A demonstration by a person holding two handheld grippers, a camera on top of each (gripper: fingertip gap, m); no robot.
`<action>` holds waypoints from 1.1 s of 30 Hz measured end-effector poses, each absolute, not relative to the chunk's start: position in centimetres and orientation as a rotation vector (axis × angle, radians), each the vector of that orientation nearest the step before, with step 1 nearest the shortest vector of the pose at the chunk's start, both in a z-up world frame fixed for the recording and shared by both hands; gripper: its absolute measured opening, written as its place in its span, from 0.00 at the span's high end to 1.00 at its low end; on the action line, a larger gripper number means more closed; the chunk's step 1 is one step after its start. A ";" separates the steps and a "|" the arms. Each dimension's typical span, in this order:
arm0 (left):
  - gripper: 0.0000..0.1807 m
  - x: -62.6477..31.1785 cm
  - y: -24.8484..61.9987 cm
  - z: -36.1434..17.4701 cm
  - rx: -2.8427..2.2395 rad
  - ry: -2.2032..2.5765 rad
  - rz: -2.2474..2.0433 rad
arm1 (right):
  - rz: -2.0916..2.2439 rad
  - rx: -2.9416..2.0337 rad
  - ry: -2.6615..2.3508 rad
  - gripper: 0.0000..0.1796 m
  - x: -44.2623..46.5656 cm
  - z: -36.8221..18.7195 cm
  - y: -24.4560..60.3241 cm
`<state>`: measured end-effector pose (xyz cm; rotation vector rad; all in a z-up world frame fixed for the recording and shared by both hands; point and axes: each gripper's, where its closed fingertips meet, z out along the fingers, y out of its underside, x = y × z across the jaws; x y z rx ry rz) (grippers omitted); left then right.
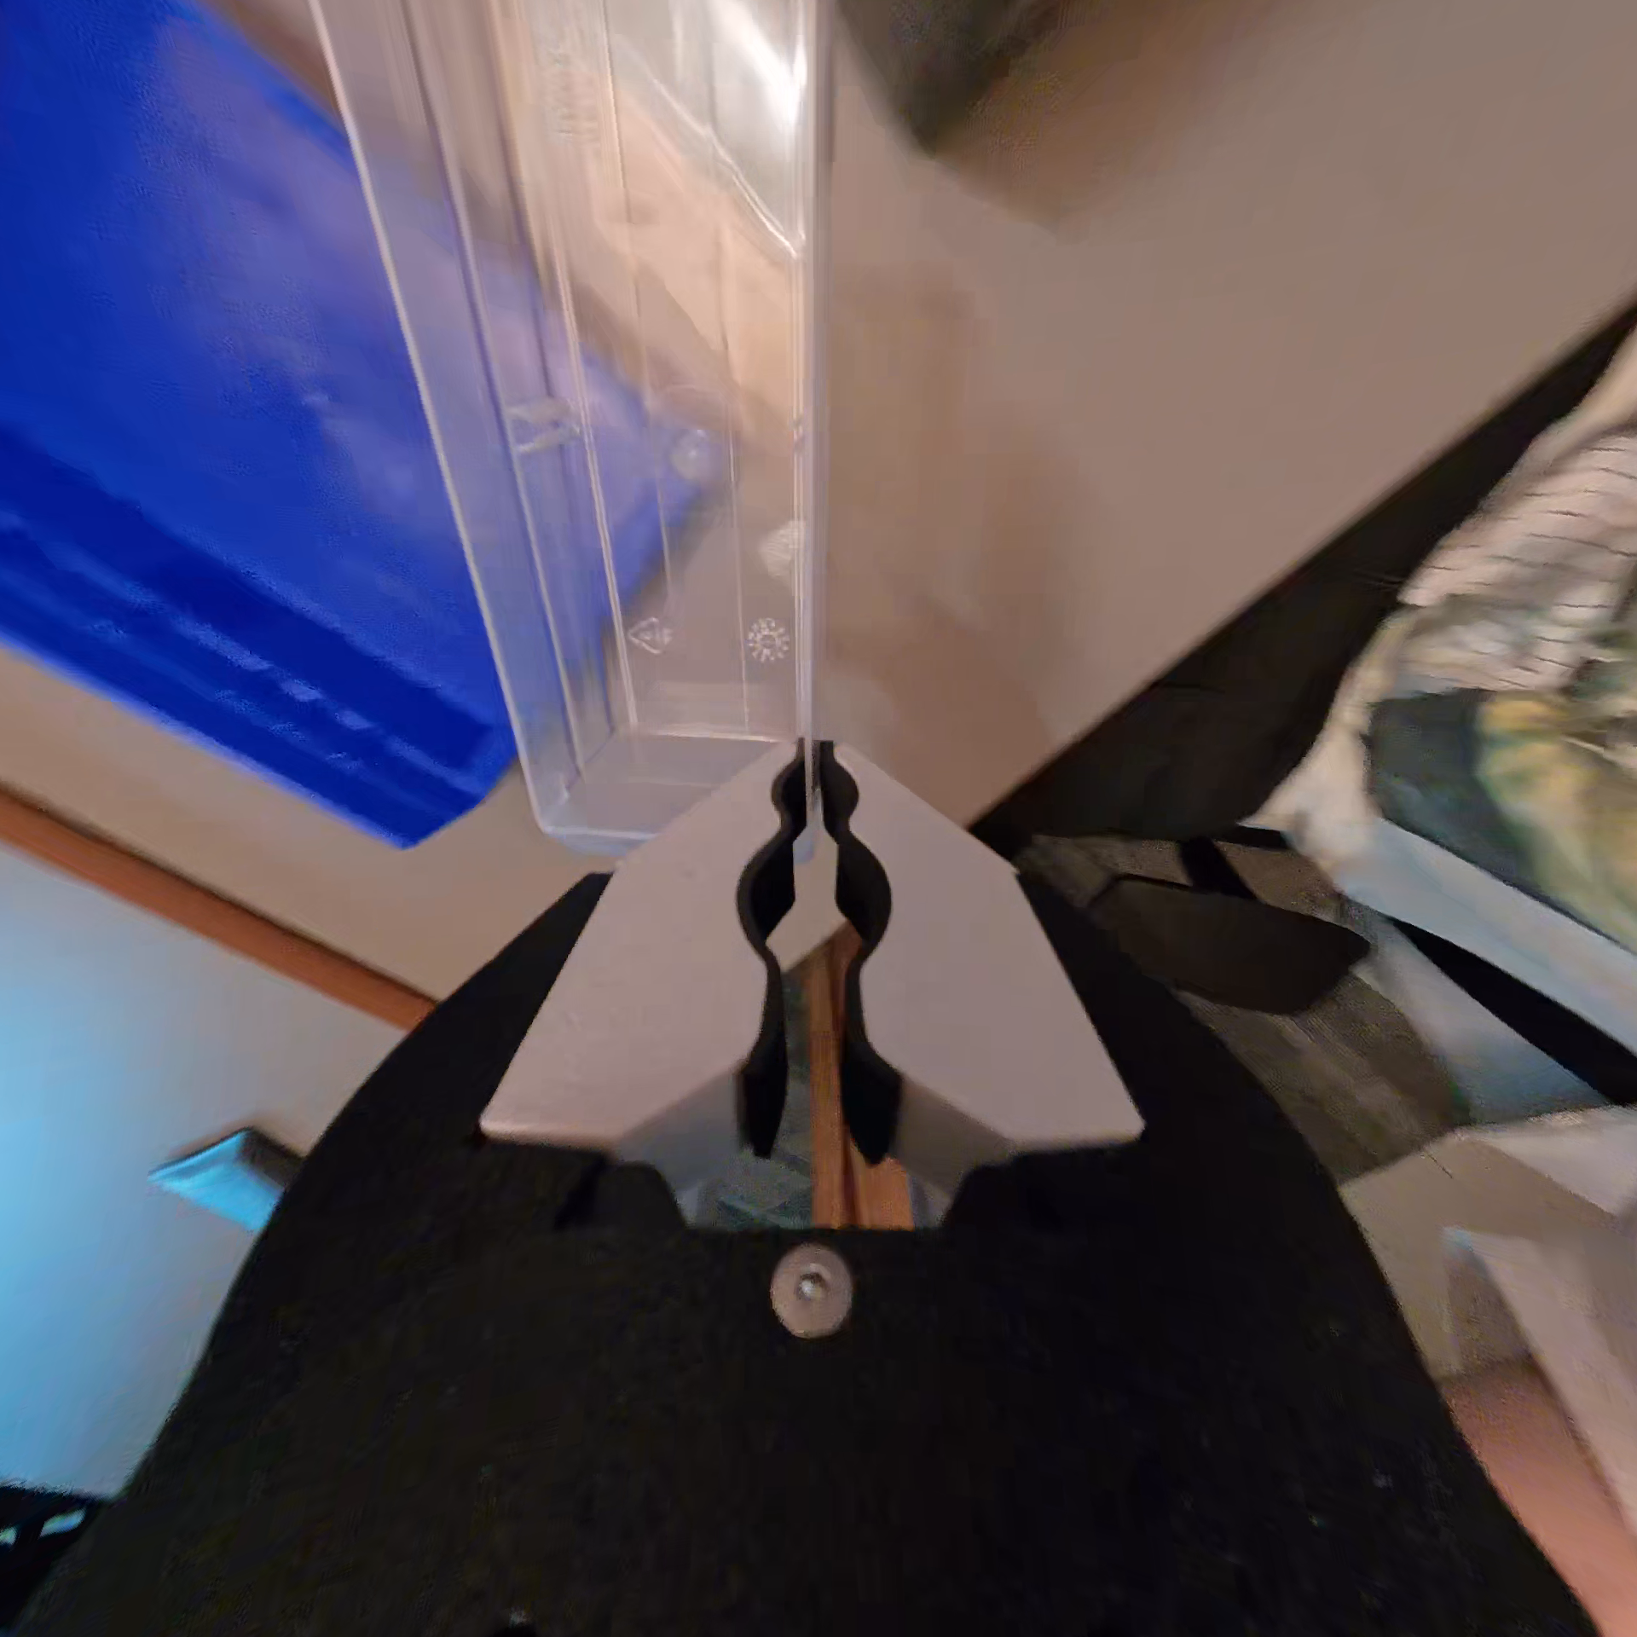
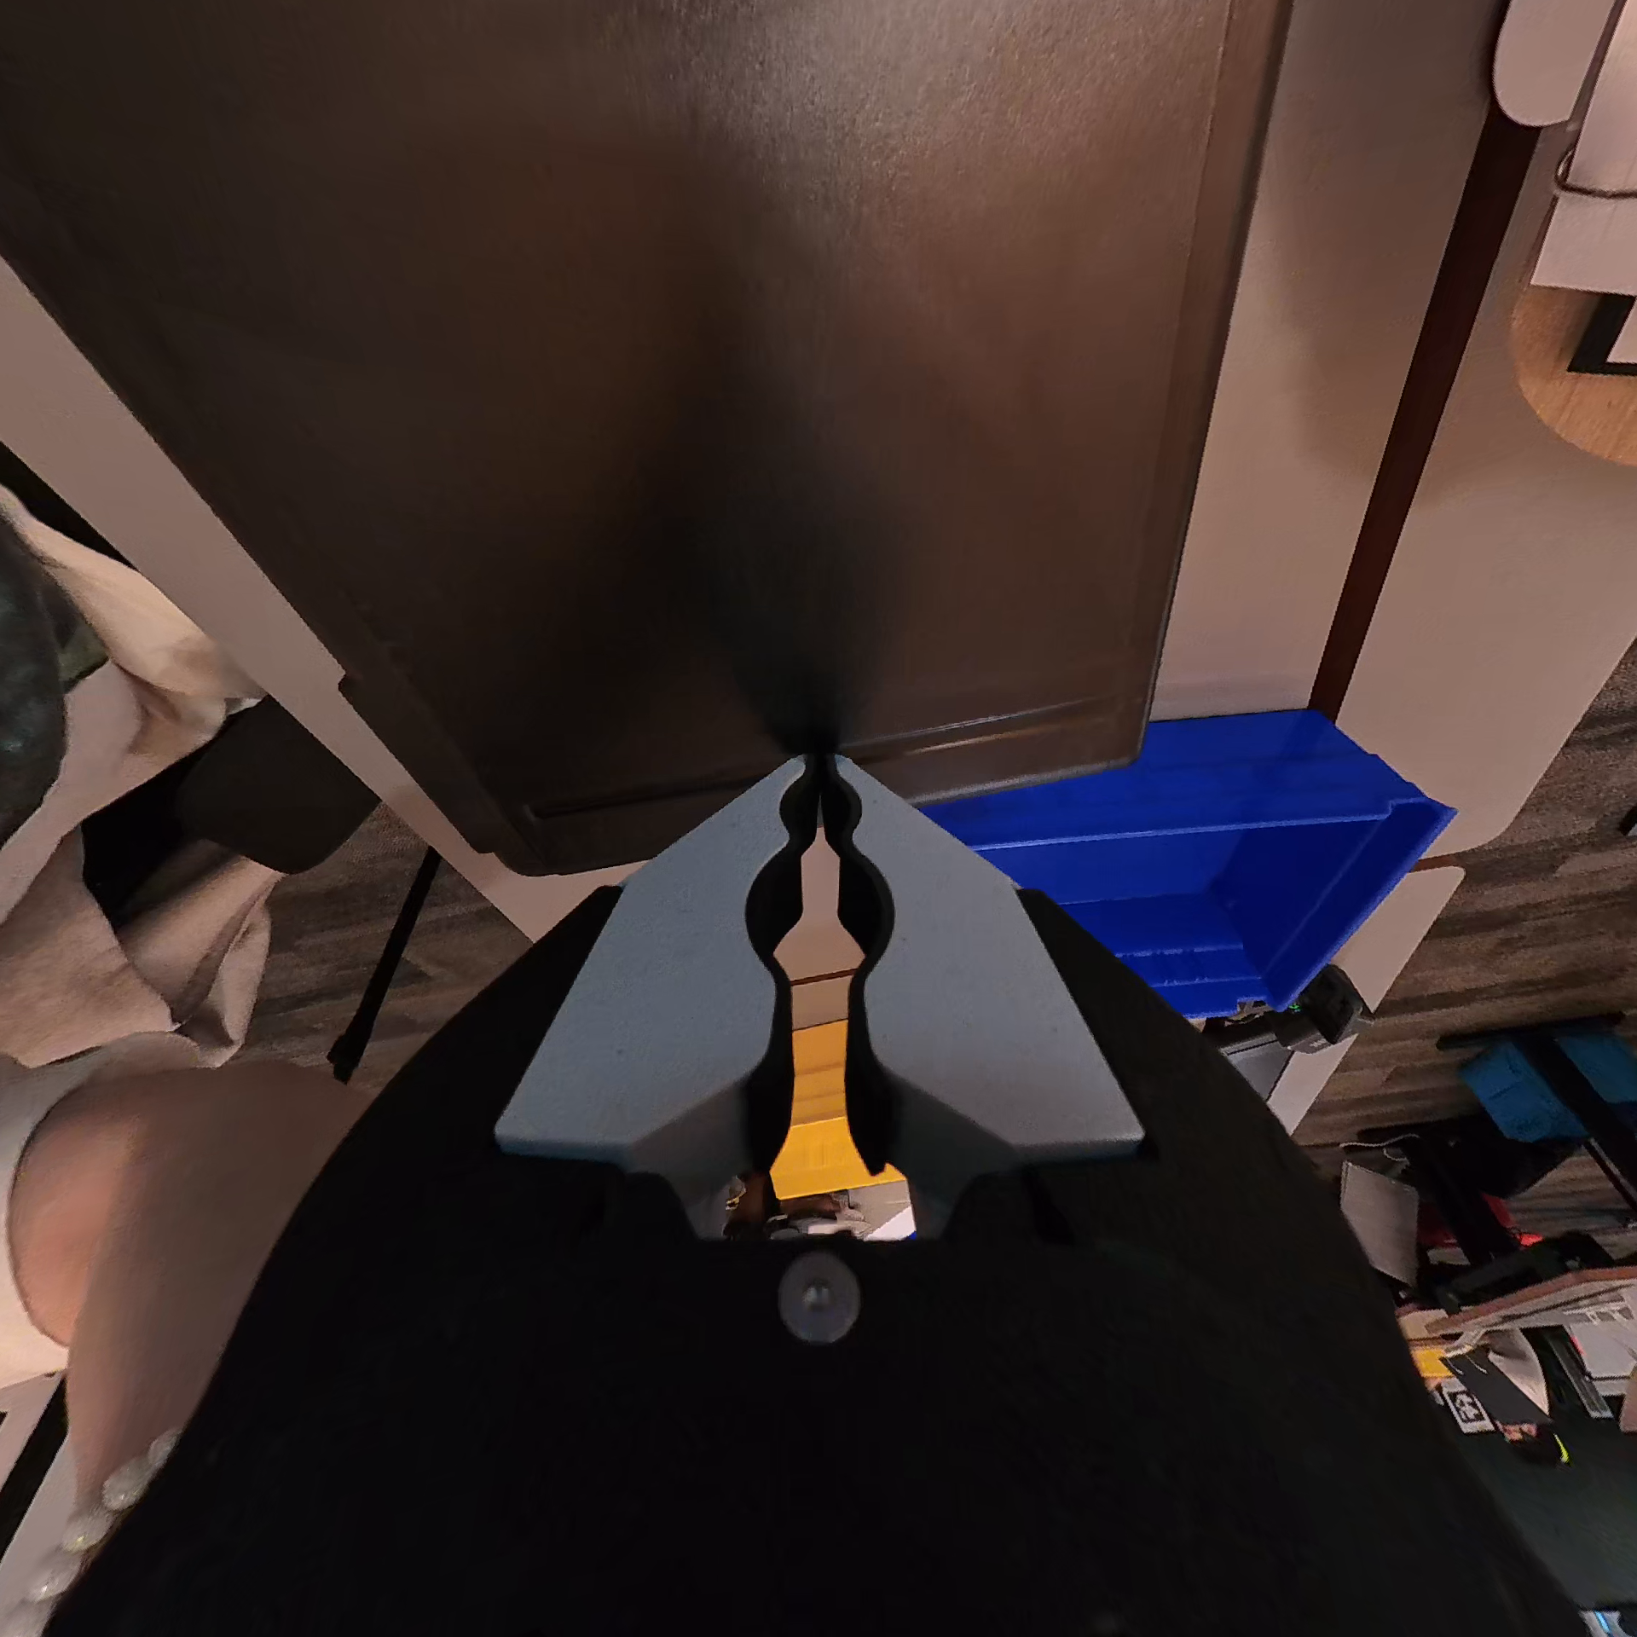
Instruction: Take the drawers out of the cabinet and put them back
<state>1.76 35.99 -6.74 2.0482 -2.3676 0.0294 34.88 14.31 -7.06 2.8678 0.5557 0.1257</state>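
Note:
My left gripper (image 1: 811, 753) is shut on the thin edge of a clear plastic drawer (image 1: 620, 399), which stretches away from the fingertips and is held in the air over the pale table (image 1: 1107, 443). My right gripper (image 2: 817, 764) is shut on the near edge of a dark brown cabinet (image 2: 664, 354), whose flat side fills the upper part of the right wrist view. The cabinet's openings are hidden. The left view is blurred by motion.
A blue plastic bin (image 2: 1196, 877) sits on the table just right of the cabinet; it also shows at the left in the left wrist view (image 1: 204, 496). A person's arm (image 2: 133, 1240) is at lower left. Clutter (image 2: 1506, 1284) lies on the floor at lower right.

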 end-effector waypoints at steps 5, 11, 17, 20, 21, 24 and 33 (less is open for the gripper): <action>1.00 0.2 23.4 -8.6 1.817 -2.331 0.038 | 0.133 2.868 0.560 1.00 34.9 -7.1 14.3; 1.00 3.3 12.2 -13.7 1.719 -2.293 0.170 | 0.092 2.897 0.558 1.00 34.9 -7.1 14.3; 1.00 9.3 9.1 -17.4 1.862 -2.293 0.146 | 0.088 2.904 0.559 1.00 34.9 -7.1 14.3; 1.00 11.4 8.2 -17.9 1.895 -2.264 0.153 | 0.083 2.896 0.561 1.00 34.9 -7.1 14.3; 1.00 11.9 8.2 -18.1 1.903 -2.260 0.136 | 0.079 2.891 0.563 1.00 34.9 -7.1 14.3; 1.00 12.9 8.3 -18.4 1.933 -2.224 0.090 | 0.069 2.885 0.565 1.00 34.9 -7.1 14.3; 1.00 14.3 8.7 -17.9 2.105 -2.098 0.071 | 0.084 2.890 0.582 1.00 34.9 -7.1 14.3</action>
